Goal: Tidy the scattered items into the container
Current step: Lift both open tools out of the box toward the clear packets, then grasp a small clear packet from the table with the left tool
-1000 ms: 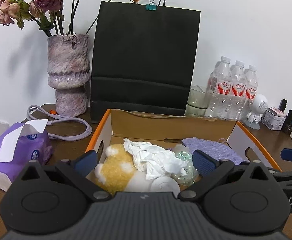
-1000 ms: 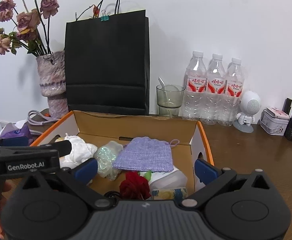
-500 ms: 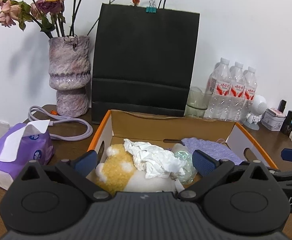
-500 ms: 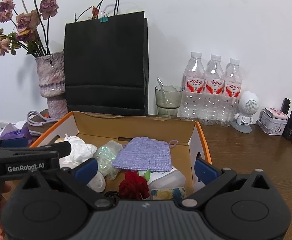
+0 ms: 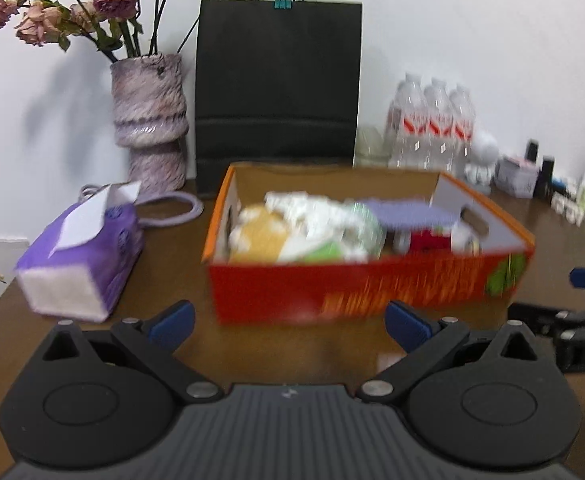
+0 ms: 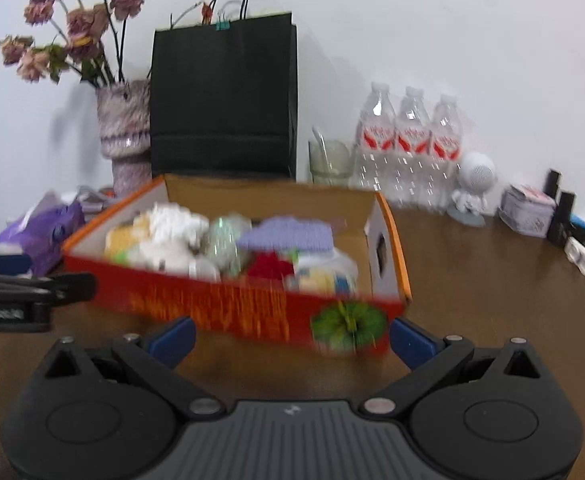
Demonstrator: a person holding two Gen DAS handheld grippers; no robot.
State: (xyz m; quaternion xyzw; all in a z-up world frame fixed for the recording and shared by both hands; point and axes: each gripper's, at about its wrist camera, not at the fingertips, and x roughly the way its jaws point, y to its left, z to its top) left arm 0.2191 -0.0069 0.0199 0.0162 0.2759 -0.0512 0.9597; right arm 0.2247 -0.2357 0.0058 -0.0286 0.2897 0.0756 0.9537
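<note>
The open orange-and-red cardboard box (image 5: 368,284) sits on the brown wooden tabletop (image 5: 172,256) straight ahead of you, already heaped with a crumpled white tissue wad (image 5: 308,210), a yellow fuzzy plush (image 5: 258,236), a lilac knitted pouch (image 6: 288,236) and a red fabric flower (image 6: 270,266). Judging by that load, the contents are light and soft and will squash rather than break; the box itself looks stiff enough at its walls but may flex if you pinch one thin edge, so take it by the cut-out handle hole in the end panel (image 6: 380,246) or steady both long sides. Your left gripper (image 5: 288,324) has its blue-padded fingers spread wide apart with nothing between them, and your right gripper (image 6: 290,336) is likewise spread and empty, both short of the near wall. The left view alone shows the purple tissue pack (image 5: 80,256) clearly, loose beside the box; the right view alone shows the glass cup (image 6: 330,162) and the green printed emblem on the box corner (image 6: 348,324). Both views are motion-blurred, so small items are hard to tell.
</note>
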